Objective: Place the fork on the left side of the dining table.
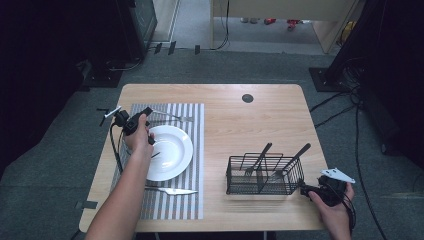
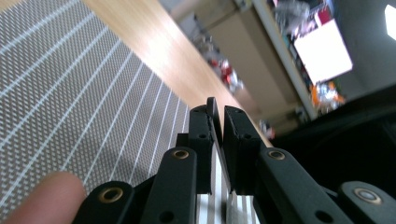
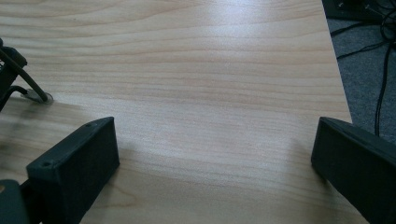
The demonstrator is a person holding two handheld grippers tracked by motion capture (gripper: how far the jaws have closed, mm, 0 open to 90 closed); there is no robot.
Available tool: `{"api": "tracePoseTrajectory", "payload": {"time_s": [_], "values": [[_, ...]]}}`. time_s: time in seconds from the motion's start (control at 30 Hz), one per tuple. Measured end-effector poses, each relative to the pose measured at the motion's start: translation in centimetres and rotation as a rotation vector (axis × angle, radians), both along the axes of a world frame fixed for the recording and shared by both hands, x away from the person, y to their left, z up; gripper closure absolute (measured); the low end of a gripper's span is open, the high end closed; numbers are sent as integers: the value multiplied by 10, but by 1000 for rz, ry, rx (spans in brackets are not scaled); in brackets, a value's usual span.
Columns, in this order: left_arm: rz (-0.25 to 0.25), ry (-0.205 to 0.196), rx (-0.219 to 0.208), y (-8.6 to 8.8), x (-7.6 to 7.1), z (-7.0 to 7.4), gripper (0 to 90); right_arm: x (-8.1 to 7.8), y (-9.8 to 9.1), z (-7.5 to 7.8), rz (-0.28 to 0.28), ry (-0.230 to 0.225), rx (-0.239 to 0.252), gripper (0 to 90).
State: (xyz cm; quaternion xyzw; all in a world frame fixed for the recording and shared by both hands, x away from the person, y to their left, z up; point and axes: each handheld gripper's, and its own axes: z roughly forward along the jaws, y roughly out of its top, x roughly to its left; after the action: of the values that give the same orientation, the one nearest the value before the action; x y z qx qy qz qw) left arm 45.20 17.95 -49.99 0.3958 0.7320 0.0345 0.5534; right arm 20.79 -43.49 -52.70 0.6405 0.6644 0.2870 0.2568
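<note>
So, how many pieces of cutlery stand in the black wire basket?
2. One black-handled piece leans in the left part of the wire basket, the other in the right part. The wires may hide a shorter piece lying inside.

From my seat, the left claw (image 2: 218,114) pinched something thin I couldn't identify. The background beyond the desk (image 2: 154,44) was blurred. The right claw (image 3: 215,158) was cut off at the picture's bottom and right edge.

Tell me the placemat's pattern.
Grey with thin white stripes; the placemat pattern shows best in the left gripper view.
</note>
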Motion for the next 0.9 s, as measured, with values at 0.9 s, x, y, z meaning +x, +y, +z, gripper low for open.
{"api": "tracePoseTrajectory", "payload": {"time_s": [0.9], "values": [[-39, 203, -103, 35, 14, -11, 634, 0, 0, 0, 0, 0, 0, 7]]}}
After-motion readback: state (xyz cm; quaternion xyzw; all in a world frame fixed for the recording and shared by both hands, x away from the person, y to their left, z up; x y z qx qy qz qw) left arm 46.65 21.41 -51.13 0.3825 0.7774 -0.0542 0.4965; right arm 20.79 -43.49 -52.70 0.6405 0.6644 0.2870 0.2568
